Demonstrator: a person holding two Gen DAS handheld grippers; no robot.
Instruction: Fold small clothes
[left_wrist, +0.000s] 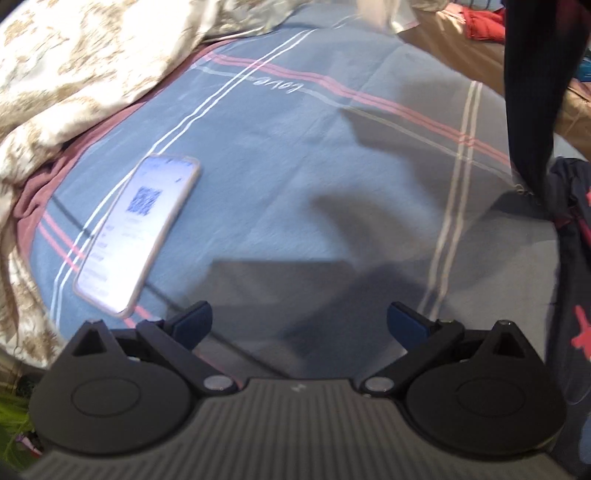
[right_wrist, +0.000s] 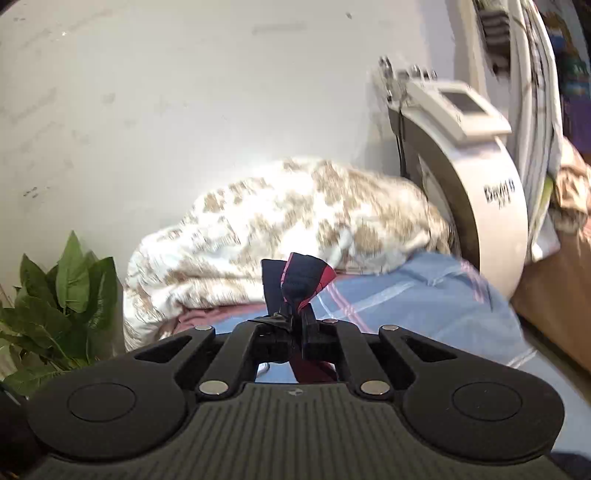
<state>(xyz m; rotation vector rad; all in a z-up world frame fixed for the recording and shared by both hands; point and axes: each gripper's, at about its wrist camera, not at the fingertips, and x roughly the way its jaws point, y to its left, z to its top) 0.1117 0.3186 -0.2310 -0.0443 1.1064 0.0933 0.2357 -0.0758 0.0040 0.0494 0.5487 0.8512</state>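
In the right wrist view my right gripper (right_wrist: 295, 323) is shut on a small navy garment with red stripes (right_wrist: 299, 275), whose bunched edge sticks up above the fingertips, raised over the bed. The left wrist view shows the same dark garment (left_wrist: 528, 96) hanging as a long strip at the right edge, its lower part with red shapes (left_wrist: 580, 325) lying on the blue striped bedsheet (left_wrist: 295, 177). My left gripper (left_wrist: 299, 325) is open above the sheet, nothing between its blue fingers (left_wrist: 194, 321).
A phone (left_wrist: 138, 232) with a lit screen lies on the sheet to the left. A cream patterned quilt (right_wrist: 295, 218) is heaped against the wall. A white machine (right_wrist: 476, 177) stands at the bed's far right. Green leaves (right_wrist: 62, 295) show at left.
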